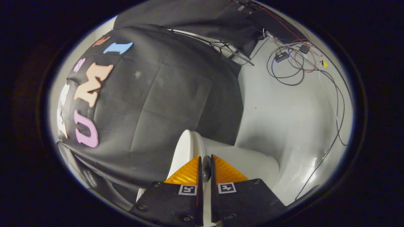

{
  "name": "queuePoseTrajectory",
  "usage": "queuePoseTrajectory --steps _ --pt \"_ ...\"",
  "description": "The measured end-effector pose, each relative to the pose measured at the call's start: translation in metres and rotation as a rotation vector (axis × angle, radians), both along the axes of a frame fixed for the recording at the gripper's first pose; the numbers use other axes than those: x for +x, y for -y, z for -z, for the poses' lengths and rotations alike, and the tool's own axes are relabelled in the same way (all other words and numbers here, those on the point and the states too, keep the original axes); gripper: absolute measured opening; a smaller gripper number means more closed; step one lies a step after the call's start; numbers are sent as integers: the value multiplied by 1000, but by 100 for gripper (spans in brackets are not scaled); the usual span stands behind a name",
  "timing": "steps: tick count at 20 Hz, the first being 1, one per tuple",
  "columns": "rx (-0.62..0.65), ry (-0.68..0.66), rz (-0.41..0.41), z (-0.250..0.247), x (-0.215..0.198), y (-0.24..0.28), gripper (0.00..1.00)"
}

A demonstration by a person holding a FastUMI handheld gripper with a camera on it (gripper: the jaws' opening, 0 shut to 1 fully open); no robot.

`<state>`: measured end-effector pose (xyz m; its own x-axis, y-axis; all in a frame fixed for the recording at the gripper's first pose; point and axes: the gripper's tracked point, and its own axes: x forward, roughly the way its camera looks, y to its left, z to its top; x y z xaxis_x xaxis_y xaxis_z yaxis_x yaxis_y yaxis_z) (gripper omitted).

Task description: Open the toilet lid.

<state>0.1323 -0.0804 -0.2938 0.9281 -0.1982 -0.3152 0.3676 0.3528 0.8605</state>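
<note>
My jaws [206,168] are nearly closed, clenched on a thin white edge with a small dark round bump pinched in the slit between them. I take that edge to be the rim of the white plastic toilet lid [183,151]; both jaws seem to press it, one on each face. The lid stands roughly edge-on to me, its long axis running straight away from the jaws, one broad face to the left and the other to the right. It looks already raised well off the bowl, near upright.

Just right of the lid and a little beyond sits the smooth white ceramic toilet body [249,164]; I cannot see into the bowl, so its contents are unknown. Left and far, the black cloth booth wall [157,94] hangs close behind the lid. To the far right, loose black and red cables [287,67] trail across the pale grey floor [284,110].

I judge the lift mostly done; what remains is carrying the rim back toward the cloth and letting go.
</note>
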Motion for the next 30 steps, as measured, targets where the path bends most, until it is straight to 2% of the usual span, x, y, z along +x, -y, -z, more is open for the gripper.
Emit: queuePoseTrajectory --steps 7,18,22,30 --pt "-18 48 8 -29 2 -4 10" --pt "-125 148 25 -126 3 -31 10" --pt "-212 173 12 -172 4 -53 10" --pt "-434 209 -62 -276 14 -132 10"
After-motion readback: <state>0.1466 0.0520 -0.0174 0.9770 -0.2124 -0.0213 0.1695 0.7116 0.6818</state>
